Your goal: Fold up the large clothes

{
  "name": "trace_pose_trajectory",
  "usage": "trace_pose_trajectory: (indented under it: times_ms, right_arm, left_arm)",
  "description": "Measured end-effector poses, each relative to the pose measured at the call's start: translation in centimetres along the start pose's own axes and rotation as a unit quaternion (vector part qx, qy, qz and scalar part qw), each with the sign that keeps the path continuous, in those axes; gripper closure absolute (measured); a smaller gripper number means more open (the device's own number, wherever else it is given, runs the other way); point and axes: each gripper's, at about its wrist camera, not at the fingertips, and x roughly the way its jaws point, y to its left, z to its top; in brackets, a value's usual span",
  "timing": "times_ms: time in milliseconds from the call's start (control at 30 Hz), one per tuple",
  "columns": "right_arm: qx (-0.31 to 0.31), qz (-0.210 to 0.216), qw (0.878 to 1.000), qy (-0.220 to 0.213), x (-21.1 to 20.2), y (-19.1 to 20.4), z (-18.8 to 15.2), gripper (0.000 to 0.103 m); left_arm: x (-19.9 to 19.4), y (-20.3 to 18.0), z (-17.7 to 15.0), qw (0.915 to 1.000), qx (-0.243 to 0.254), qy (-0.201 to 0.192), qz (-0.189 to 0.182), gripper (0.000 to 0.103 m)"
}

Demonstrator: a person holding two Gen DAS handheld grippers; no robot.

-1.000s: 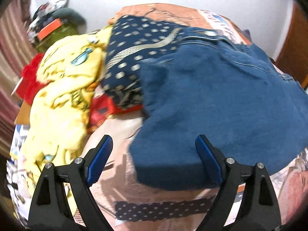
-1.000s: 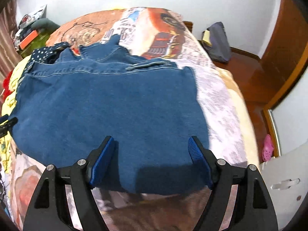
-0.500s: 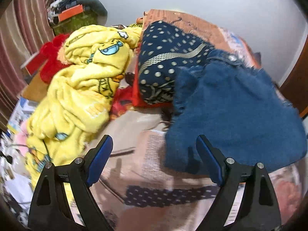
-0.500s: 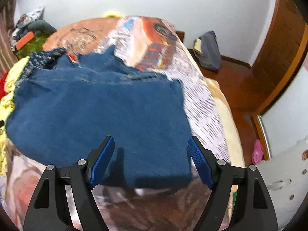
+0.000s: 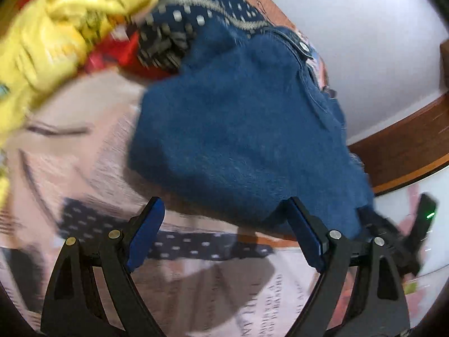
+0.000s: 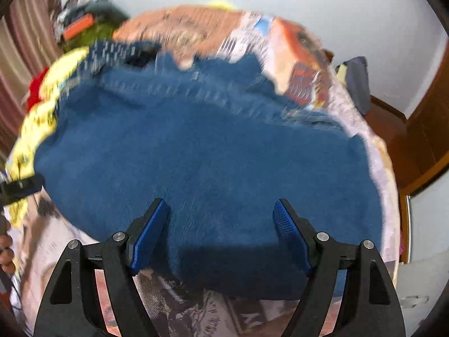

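Folded blue jeans (image 5: 247,129) lie flat on the printed bedspread (image 5: 92,151); they fill the middle of the right wrist view (image 6: 213,157). My left gripper (image 5: 224,233) is open and empty, just off the jeans' near left edge. My right gripper (image 6: 221,233) is open and empty, its fingers over the jeans' near edge. The right gripper's body (image 5: 393,238) shows at the right of the left wrist view, and the left gripper (image 6: 19,188) at the left of the right wrist view.
A yellow blanket (image 5: 50,33), a red cloth (image 5: 118,53) and a navy dotted garment (image 5: 202,5) are piled left of the jeans. A dark bag (image 6: 356,81) sits on the wooden floor by the wall. Clutter (image 6: 81,25) stands at the far left.
Both grippers stay open. The left wrist view has swung right and closer to the jeans' left edge. The right gripper has moved closer over the jeans' near edge. Both views are blurred by motion.
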Motion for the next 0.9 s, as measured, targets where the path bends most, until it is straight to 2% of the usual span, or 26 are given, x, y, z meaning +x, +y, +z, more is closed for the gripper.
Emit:
trace_pose_trajectory:
  times_ms: [100, 167, 267, 367, 467, 533, 600, 667, 733, 900]
  right_arm:
    - [-0.006, -0.001, 1.000, -0.009, -0.2, -0.1, -0.1, 0.027]
    - [0.002, 0.008, 1.000, -0.005, -0.1, -0.6, -0.2, 0.027]
    - [0.017, 0.019, 1.000, -0.003, 0.1, -0.8, -0.3, 0.026]
    - [0.023, 0.021, 1.000, -0.003, 0.1, -0.8, -0.4, 0.024]
    - [0.022, 0.021, 1.000, -0.003, 0.2, -0.6, -0.3, 0.024]
    - [0.023, 0.021, 1.000, -0.002, 0.2, -0.7, -0.3, 0.023]
    - [0.025, 0.022, 0.999, -0.001, 0.3, -0.7, -0.3, 0.023]
    - [0.026, 0.020, 0.999, 0.000, 0.2, -0.7, -0.3, 0.023]
    - [0.028, 0.015, 0.999, 0.002, 0.0, -0.5, -0.3, 0.023]
    - [0.024, 0.011, 1.000, 0.007, -0.7, -0.4, -0.3, 0.023]
  left_arm:
    - [1.3, 0.5, 0.7, 0.9982, -0.032, 0.004, -0.050, 0.015]
    - [2.3, 0.8, 1.3, 0.9960, -0.055, 0.003, -0.070, 0.016]
    - [3.8, 1.2, 2.0, 0.9915, -0.089, -0.003, -0.094, 0.017]
    - [4.5, 1.3, 2.7, 0.9876, -0.099, -0.033, -0.117, 0.017]
    - [5.2, 1.5, 3.5, 0.9837, -0.115, -0.043, -0.132, 0.017]
    - [5.7, 1.6, 4.0, 0.9810, -0.130, -0.046, -0.137, 0.022]
    - [6.1, 1.8, 4.3, 0.9764, -0.160, -0.053, -0.136, 0.028]
    - [6.0, 1.7, 4.4, 0.9775, -0.168, -0.060, -0.112, 0.043]
    - [5.7, 1.1, 4.3, 0.9829, -0.150, -0.063, -0.086, 0.055]
    - [2.2, -1.7, 4.0, 0.9916, -0.076, -0.096, -0.040, 0.066]
